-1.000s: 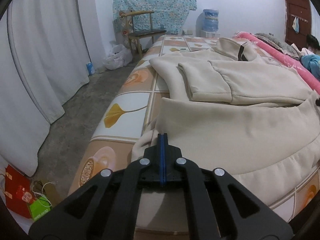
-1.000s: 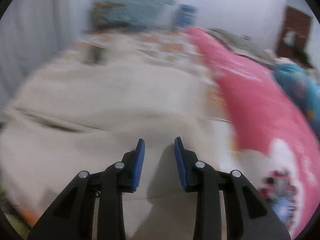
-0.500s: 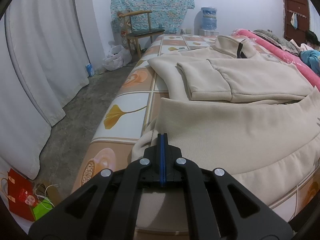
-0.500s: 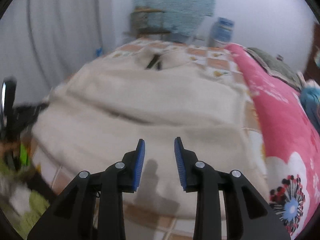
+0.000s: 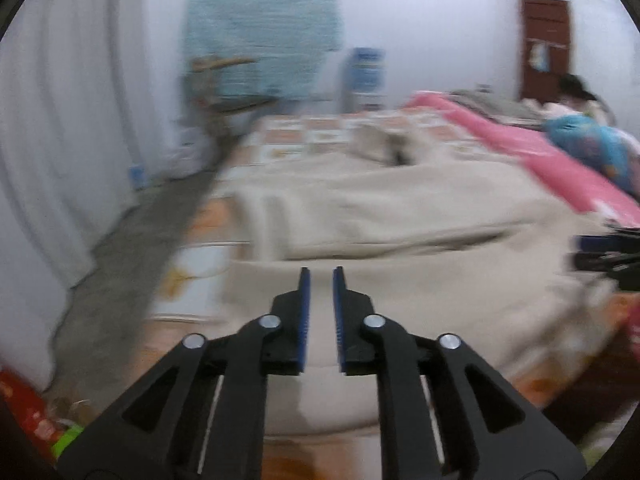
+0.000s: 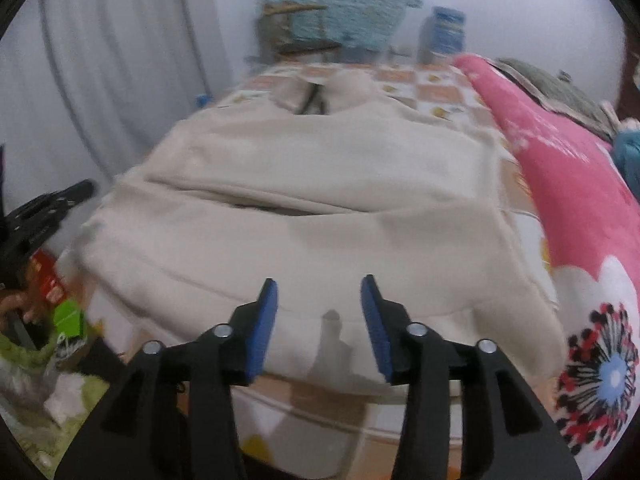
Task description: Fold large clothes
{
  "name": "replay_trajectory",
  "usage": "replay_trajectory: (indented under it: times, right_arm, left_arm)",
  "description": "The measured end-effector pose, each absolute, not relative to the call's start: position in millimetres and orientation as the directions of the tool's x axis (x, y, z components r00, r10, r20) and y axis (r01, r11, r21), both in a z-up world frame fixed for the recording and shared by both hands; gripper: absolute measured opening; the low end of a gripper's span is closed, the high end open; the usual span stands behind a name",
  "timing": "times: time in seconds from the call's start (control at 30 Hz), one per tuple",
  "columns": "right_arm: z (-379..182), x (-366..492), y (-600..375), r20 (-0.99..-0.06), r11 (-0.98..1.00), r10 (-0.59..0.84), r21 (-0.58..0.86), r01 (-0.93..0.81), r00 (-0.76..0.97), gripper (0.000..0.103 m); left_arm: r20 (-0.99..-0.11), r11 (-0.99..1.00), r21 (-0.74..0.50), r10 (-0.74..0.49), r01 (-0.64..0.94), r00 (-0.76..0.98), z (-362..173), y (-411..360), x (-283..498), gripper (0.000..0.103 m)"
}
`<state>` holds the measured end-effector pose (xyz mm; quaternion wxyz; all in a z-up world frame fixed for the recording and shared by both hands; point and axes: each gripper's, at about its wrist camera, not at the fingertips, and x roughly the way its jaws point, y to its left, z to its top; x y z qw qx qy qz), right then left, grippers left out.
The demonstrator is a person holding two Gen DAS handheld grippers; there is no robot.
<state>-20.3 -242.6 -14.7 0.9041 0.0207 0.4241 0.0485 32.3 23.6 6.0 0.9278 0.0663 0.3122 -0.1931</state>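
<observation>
A large cream hooded sweatshirt (image 6: 320, 208) lies on the bed, its bottom part folded up over the body, hood at the far end. It also shows, blurred, in the left wrist view (image 5: 400, 240). My left gripper (image 5: 321, 276) is open with a narrow gap and holds nothing, above the sweatshirt's near left edge. My right gripper (image 6: 319, 286) is open and empty, just above the folded near hem. The left gripper shows at the left edge of the right wrist view (image 6: 36, 216).
The bed has an orange and white patterned sheet (image 6: 432, 80). A pink blanket (image 6: 560, 168) lies along its right side. White curtains (image 5: 60, 140) hang left. A wooden chair (image 6: 300, 28) and water jug (image 6: 442, 32) stand beyond the bed. Bags (image 6: 60, 304) sit on the floor.
My left gripper has let go of the sweatshirt's edge, opened a little and swung right. My right gripper has opened wider and drawn back to the near hem.
</observation>
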Motion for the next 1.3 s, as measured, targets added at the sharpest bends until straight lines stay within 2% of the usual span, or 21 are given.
replay_trajectory:
  times: [0.1,0.17,0.23,0.33,0.4,0.47,0.63,0.73,0.87,0.97,1.13,1.3]
  right_arm:
    - [-21.4,-18.5,-220.5,-0.768,0.992,0.106,0.042,-0.116,0.632,0.051]
    - [-33.7,-17.8,-205.9,-0.784,0.991,0.081,-0.002,-0.133,0.616,0.053]
    - [-46.3,-18.0,-195.9,-0.793,0.988,0.018,-0.079,-0.133,0.608,0.062]
    - [-50.0,-19.1,-189.0,-0.786,0.978,-0.048,-0.162,-0.131,0.617,0.066]
    - [-40.7,-19.9,-194.7,-0.779,0.978,-0.062,-0.171,-0.116,0.624,0.066]
    - [-32.2,-23.5,-204.0,-0.759,0.979,-0.085,-0.183,-0.087,0.645,0.066]
    - [-30.6,-23.0,-248.0,-0.755,0.983,-0.171,-0.174,0.057,0.633,0.067]
    - [-44.5,-22.2,-267.4,-0.774,0.982,-0.19,-0.152,0.115,0.603,0.083]
    - [-40.3,-19.3,-277.3,-0.792,0.988,-0.15,-0.095,0.123,0.591,0.083]
    - [-27.7,-20.2,-280.9,-0.776,0.989,-0.129,-0.057,0.136,0.618,0.083]
    - [-22.1,-10.6,-286.2,-0.771,0.989,-0.09,0.005,0.148,0.63,0.083]
    - [-27.9,2.1,-279.7,-0.79,0.992,-0.084,-0.006,0.129,0.607,0.083]
  left_arm:
    - [-0.651,0.866,-0.08,-0.42,0.494,0.632,-6.2,-8.5,25.2,0.016]
    - [-0.694,0.862,-0.071,-0.405,0.503,0.595,-20.0,-26.6,24.1,0.019]
    - [-0.742,0.865,-0.048,-0.366,0.5,0.562,-41.4,-40.1,25.2,0.023]
    - [-0.733,0.871,-0.001,-0.334,0.491,0.592,-40.2,-42.7,19.0,0.028]
    - [-0.745,0.888,0.011,-0.3,0.46,0.596,-39.7,-40.0,19.3,0.042]
    - [-0.757,0.899,0.001,-0.286,0.438,0.588,-39.9,-36.9,21.0,0.048]
    - [-0.78,0.922,0.007,-0.237,0.387,0.579,-40.3,-33.9,29.9,0.061]
    - [-0.792,0.934,0.01,-0.21,0.356,0.573,-40.9,-32.0,33.5,0.069]
    - [-0.804,0.945,0.027,-0.174,0.327,0.569,-40.9,-30.8,36.3,0.08]
    - [-0.81,0.949,0.034,-0.157,0.312,0.566,-41.5,-31.0,39.8,0.085]
    - [-0.815,0.952,0.031,-0.152,0.304,0.559,-41.7,-31.2,41.8,0.087]
    - [-0.817,0.953,0.034,-0.146,0.3,0.557,-42.1,-31.4,44.3,0.09]
